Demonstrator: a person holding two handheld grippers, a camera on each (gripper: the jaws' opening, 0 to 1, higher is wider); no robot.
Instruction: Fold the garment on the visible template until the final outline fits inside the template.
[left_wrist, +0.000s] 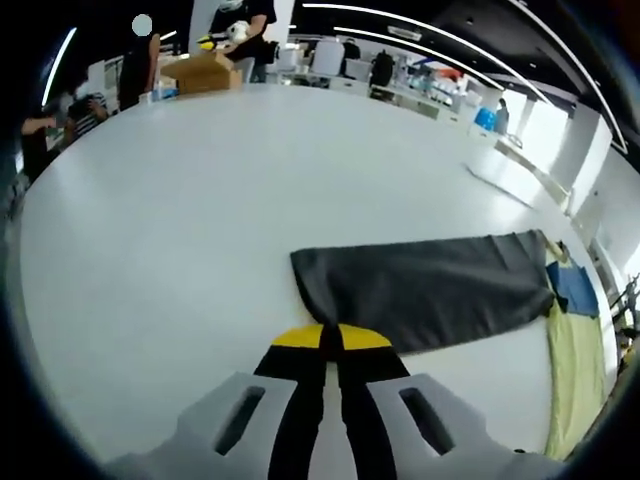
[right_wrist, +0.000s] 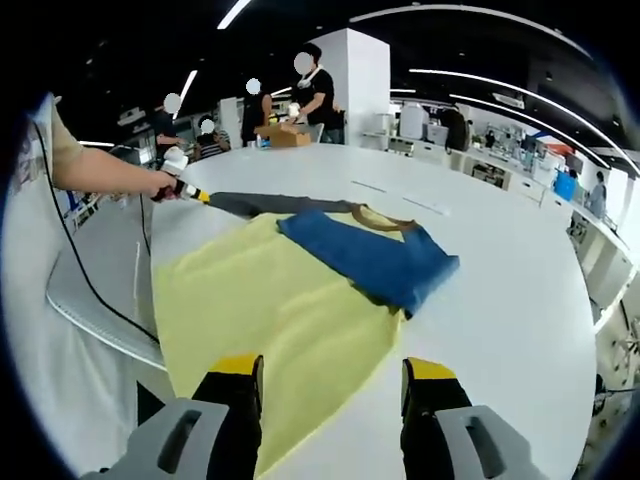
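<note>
Right gripper view: one blue garment (right_wrist: 375, 262)

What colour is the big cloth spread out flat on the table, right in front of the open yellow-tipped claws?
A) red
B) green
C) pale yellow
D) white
C: in the right gripper view the wide cloth lying before the open right gripper is pale yellow, with a folded blue piece on its far part.

Cardboard box (left_wrist: 203, 71) at table's far edge; people standing behind it; desks beyond.
</note>
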